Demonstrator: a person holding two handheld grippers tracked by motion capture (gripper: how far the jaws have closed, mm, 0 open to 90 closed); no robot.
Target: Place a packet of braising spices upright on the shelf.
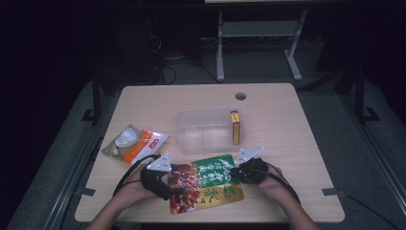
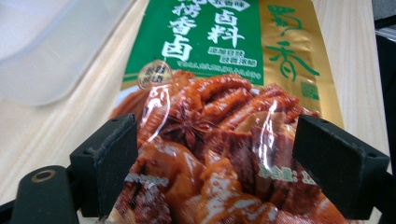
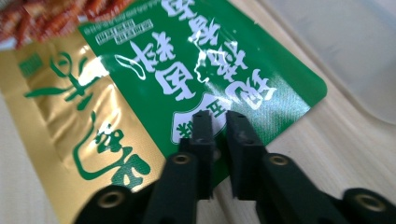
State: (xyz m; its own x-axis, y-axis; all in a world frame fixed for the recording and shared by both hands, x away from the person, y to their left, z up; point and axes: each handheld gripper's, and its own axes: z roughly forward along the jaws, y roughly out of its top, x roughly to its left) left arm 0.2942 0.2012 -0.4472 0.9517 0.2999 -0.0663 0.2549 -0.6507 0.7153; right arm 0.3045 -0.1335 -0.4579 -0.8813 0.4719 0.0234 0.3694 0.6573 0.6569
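Observation:
A flat food packet (image 1: 206,184), green and gold with a red food picture, lies on the wooden table (image 1: 287,143) near the front edge. My left gripper (image 1: 174,191) stands open at the packet's red end. In the left gripper view (image 2: 215,158) the jaws stand wide apart with the packet (image 2: 219,116) spreading between and behind them. My right gripper (image 1: 233,173) is at the packet's green end. In the right gripper view (image 3: 220,126) a narrow gap shows between the jaws over the packet's (image 3: 140,79) edge, and the pads do not press on it.
A clear plastic container (image 1: 206,129) stands just behind the packet, with a yellow box (image 1: 235,127) upright at its right end. A white and orange bag (image 1: 136,143) lies at the left. A round cable hole (image 1: 240,96) is at the table's back.

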